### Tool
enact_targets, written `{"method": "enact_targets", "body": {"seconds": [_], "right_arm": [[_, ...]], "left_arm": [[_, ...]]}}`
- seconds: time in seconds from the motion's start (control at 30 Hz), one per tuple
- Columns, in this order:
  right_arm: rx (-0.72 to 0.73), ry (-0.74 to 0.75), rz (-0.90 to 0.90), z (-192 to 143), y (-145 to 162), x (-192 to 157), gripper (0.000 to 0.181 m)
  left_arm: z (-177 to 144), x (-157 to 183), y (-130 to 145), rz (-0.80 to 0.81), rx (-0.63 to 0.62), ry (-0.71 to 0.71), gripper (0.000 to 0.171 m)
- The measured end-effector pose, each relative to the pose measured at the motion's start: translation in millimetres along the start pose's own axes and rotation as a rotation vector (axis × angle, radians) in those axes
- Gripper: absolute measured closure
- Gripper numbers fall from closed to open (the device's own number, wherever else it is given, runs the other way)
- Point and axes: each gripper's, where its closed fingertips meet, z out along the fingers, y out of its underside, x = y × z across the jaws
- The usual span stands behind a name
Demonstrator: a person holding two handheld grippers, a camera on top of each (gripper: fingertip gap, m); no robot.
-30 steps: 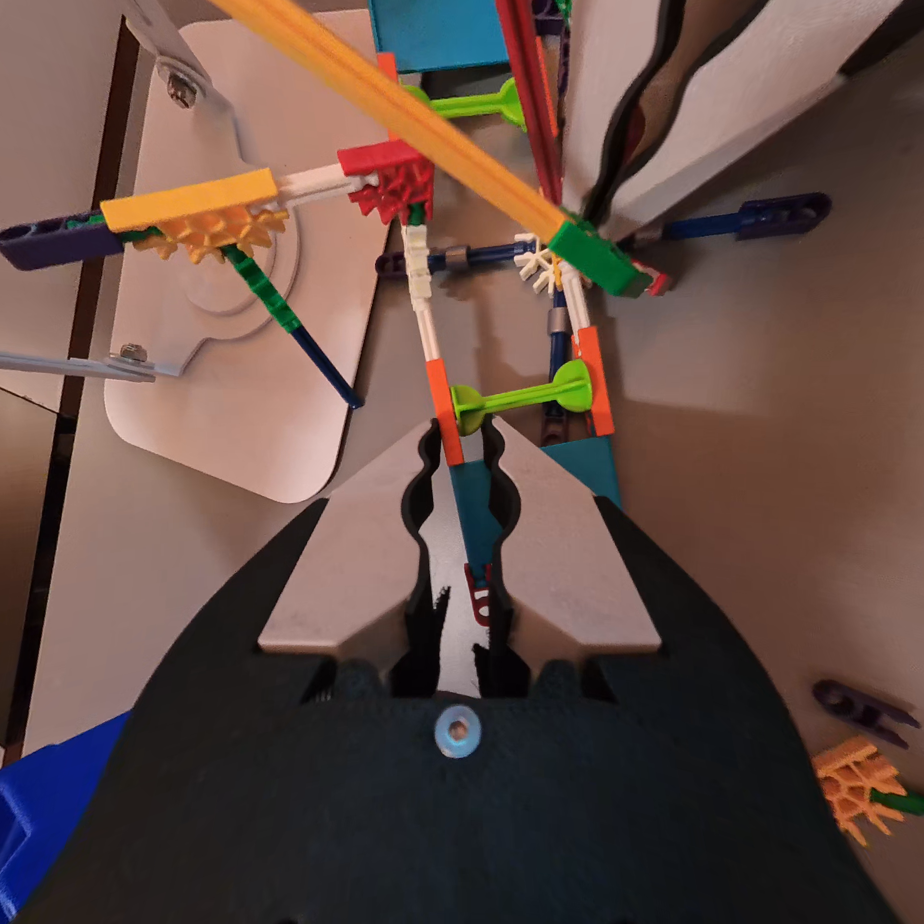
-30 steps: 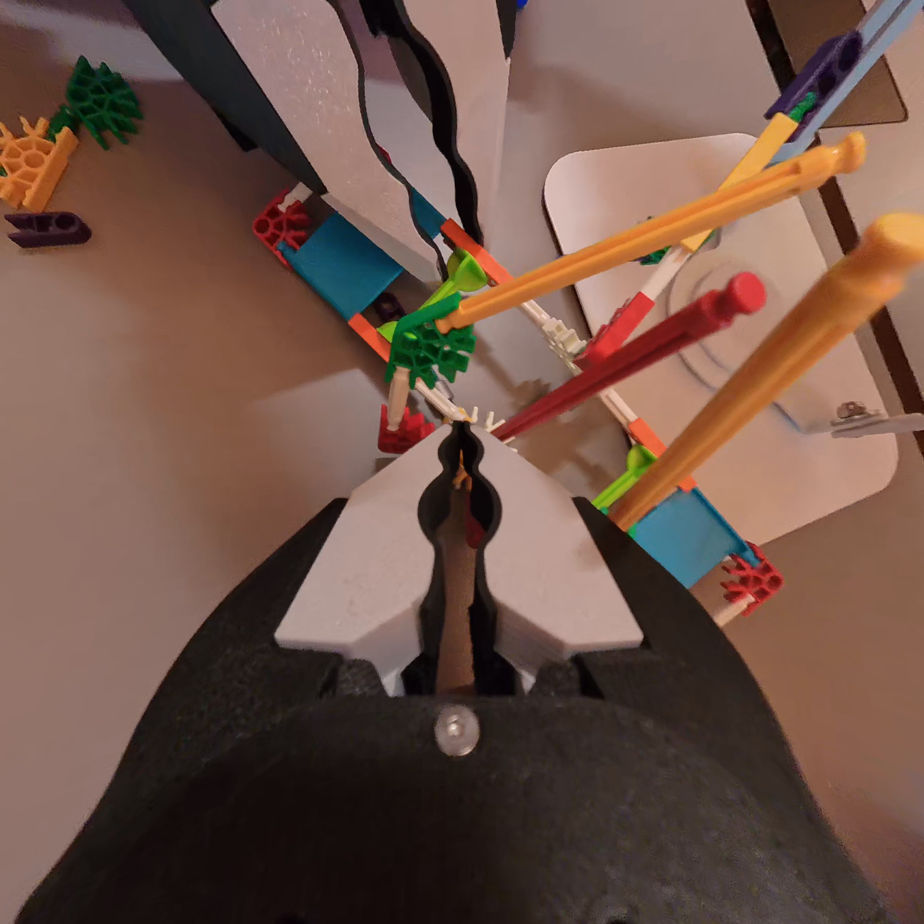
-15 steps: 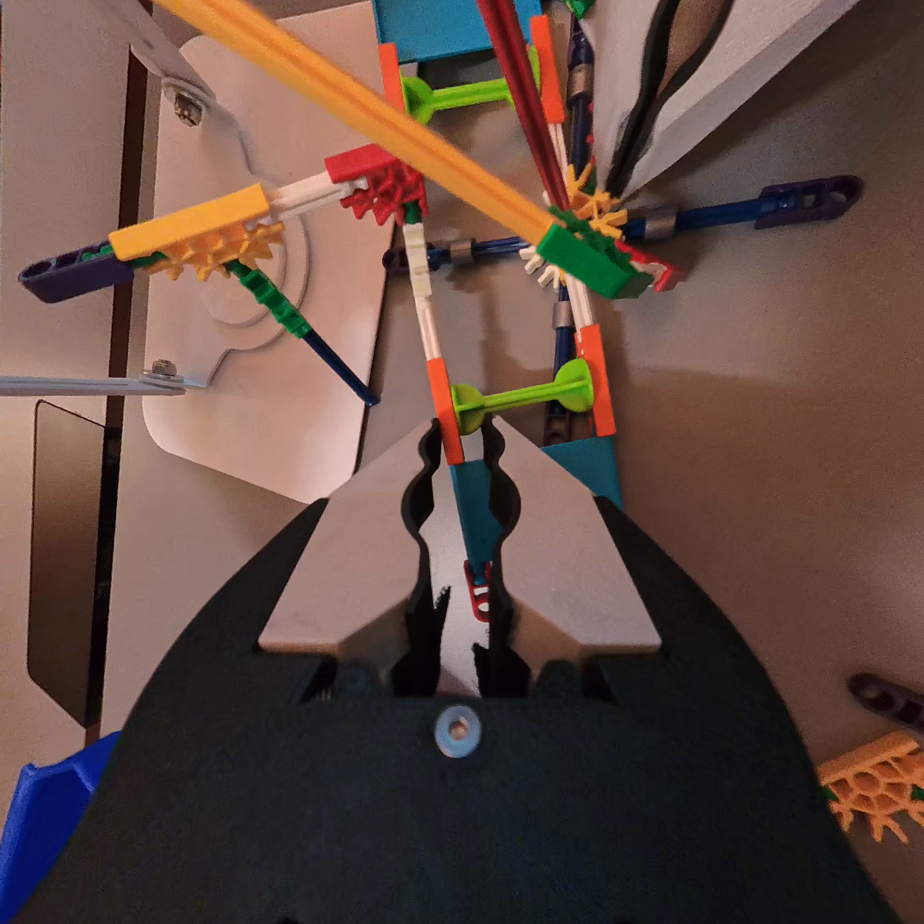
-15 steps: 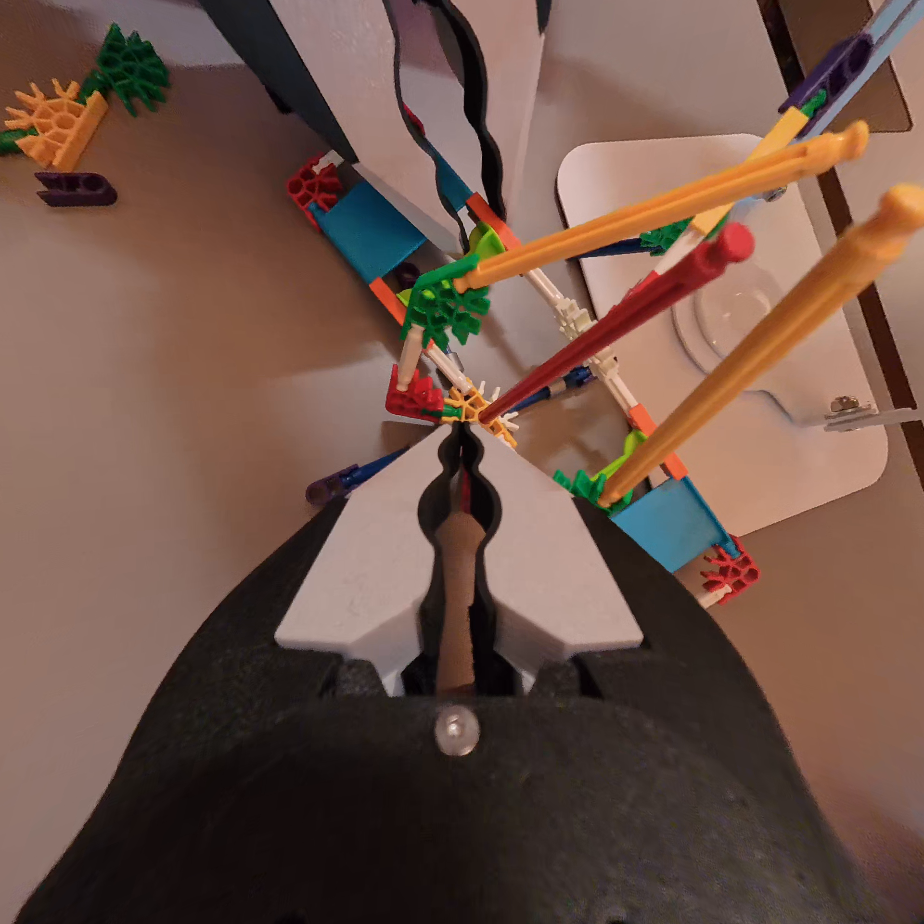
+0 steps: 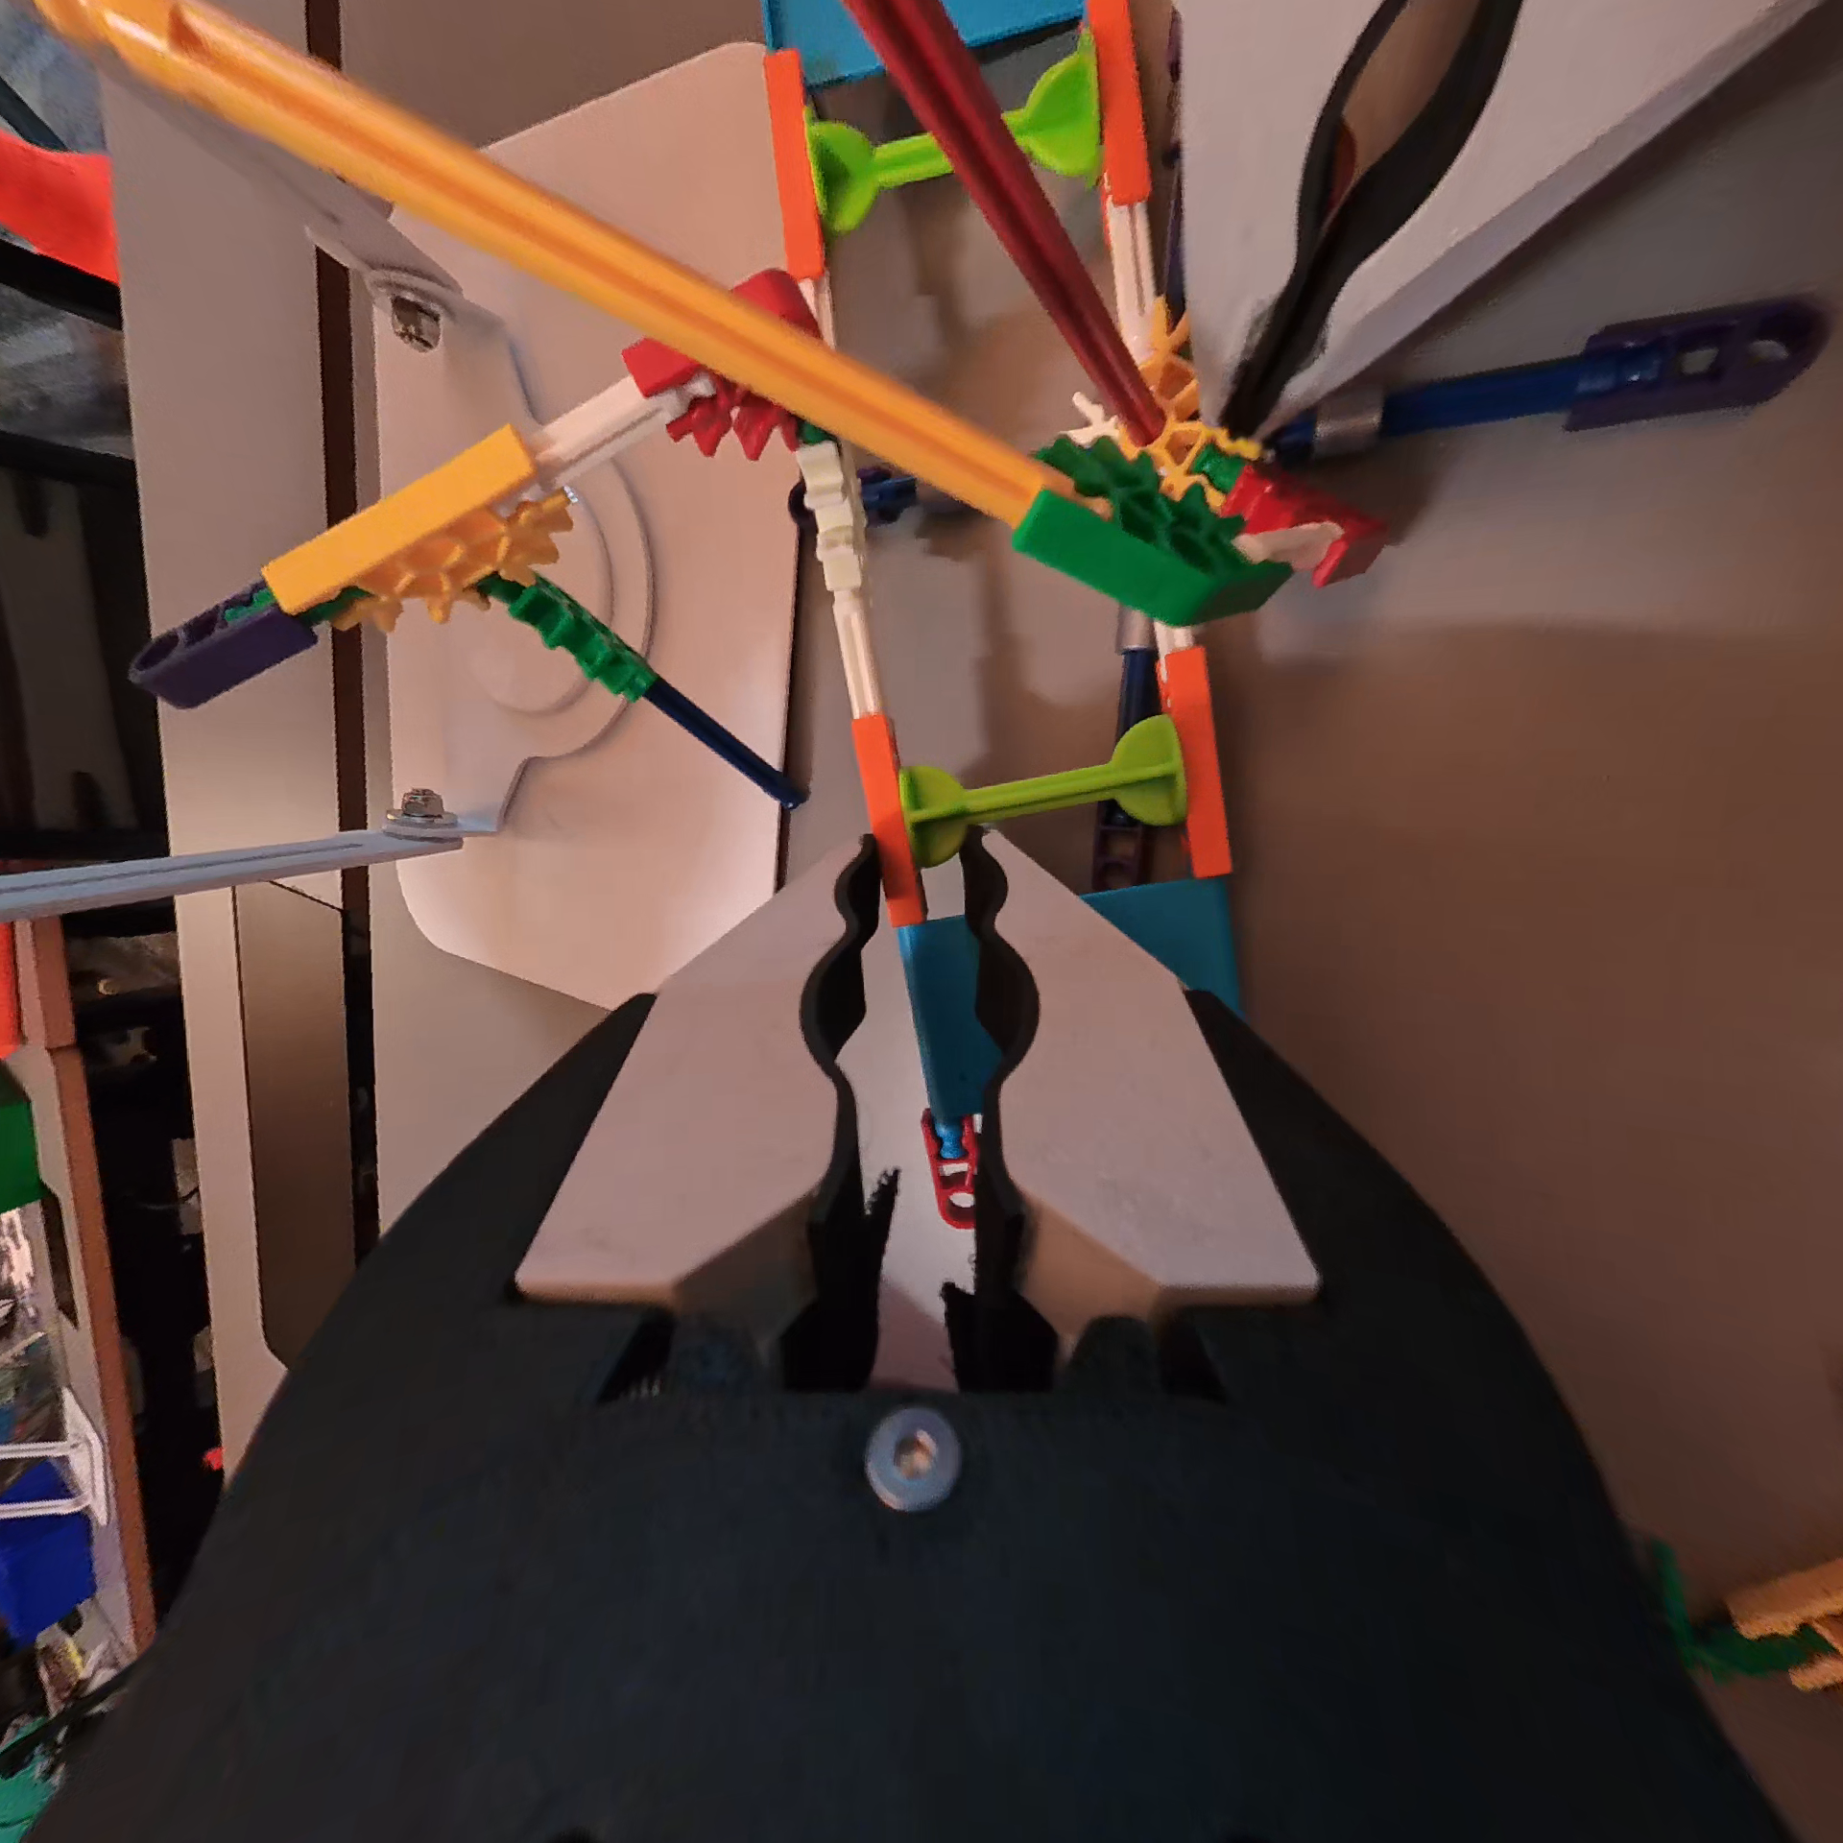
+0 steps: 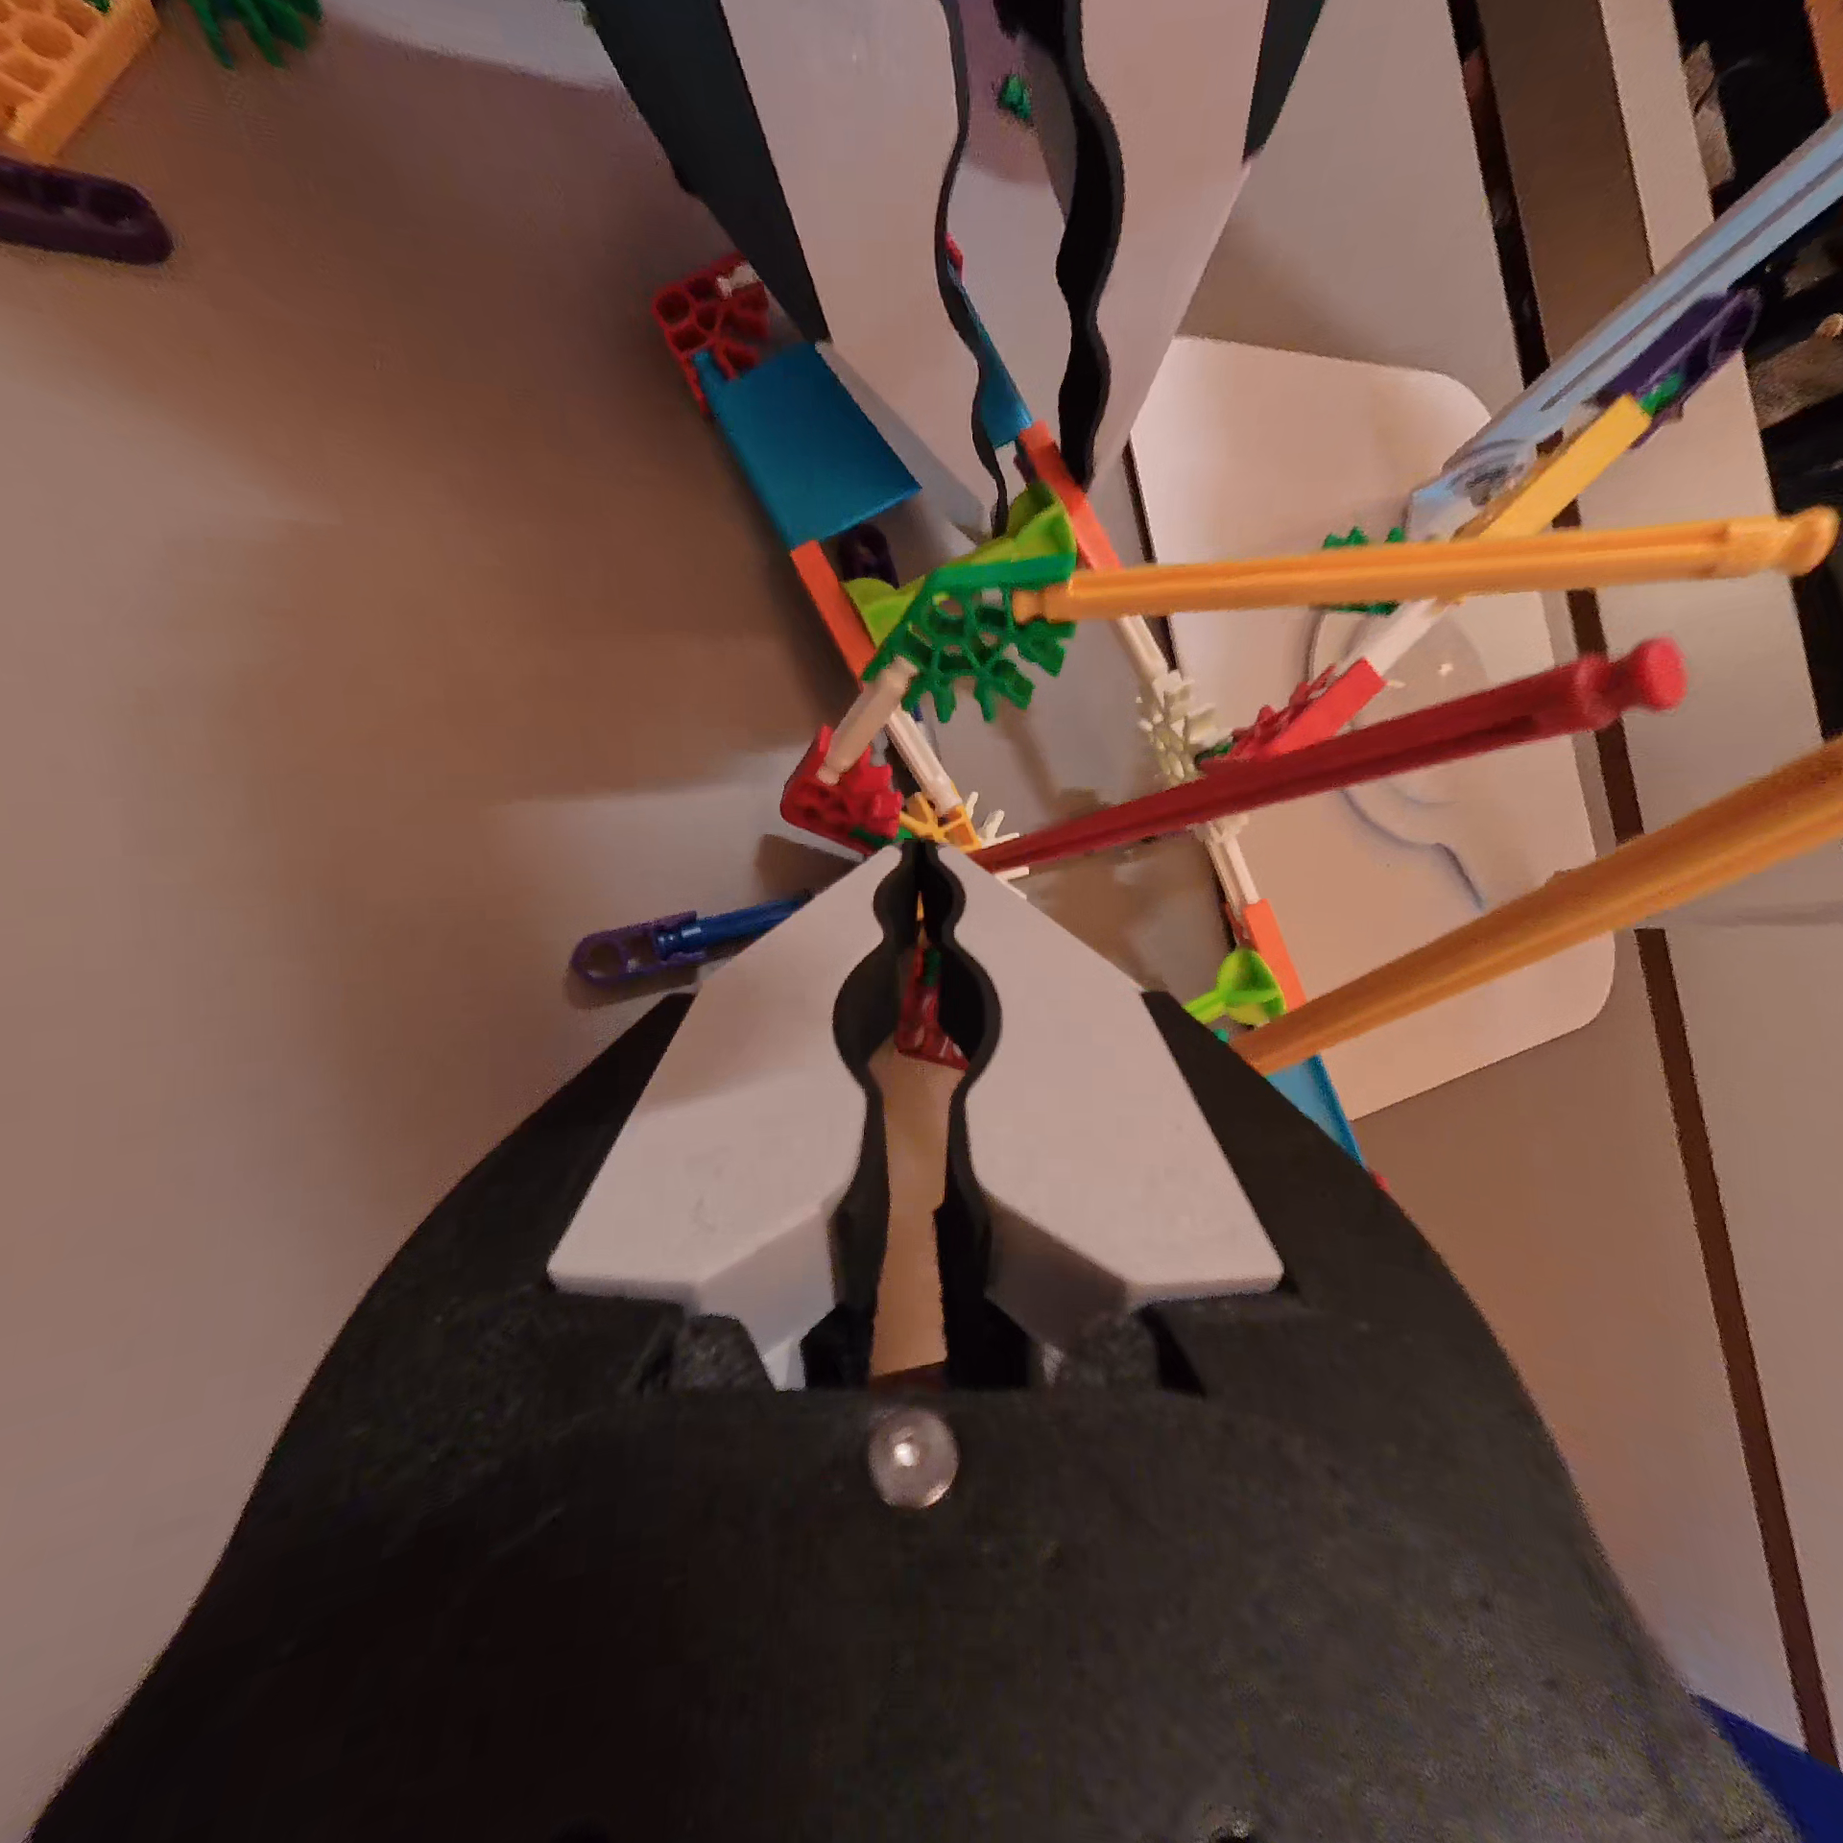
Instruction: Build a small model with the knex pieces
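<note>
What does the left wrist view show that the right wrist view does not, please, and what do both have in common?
Only the left wrist view shows the left hand-held gripper shut on the orange and teal edge of the toy frame, and shelves beyond the table edge. Only the right wrist view shows the right hand-held gripper shut at the yellow hub, a second yellow rod and a loose purple piece. Both show the red rod, the green connector, the white plate and the blue rod with a purple end.
</note>
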Motion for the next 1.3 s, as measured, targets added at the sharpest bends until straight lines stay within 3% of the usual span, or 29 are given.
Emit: {"method": "enact_targets", "body": {"seconds": [0.5,0.9,1.3], "right_arm": [[0.001,-0.049,0.058,6.0,4.0,-5.2,0.181],[0.007,-0.053,0.060,5.7,4.5,-5.0,0.181],[0.011,-0.058,0.063,5.9,4.4,-5.4,0.181]], "left_arm": [[4.2,-10.9,5.8,0.012,0.008,-0.054,0.156],[5.8,-12.1,16.0,-0.110,-0.040,-0.033,0.159],[3.7,-7.0,3.8,-0.073,0.013,-0.029,0.159]]}}
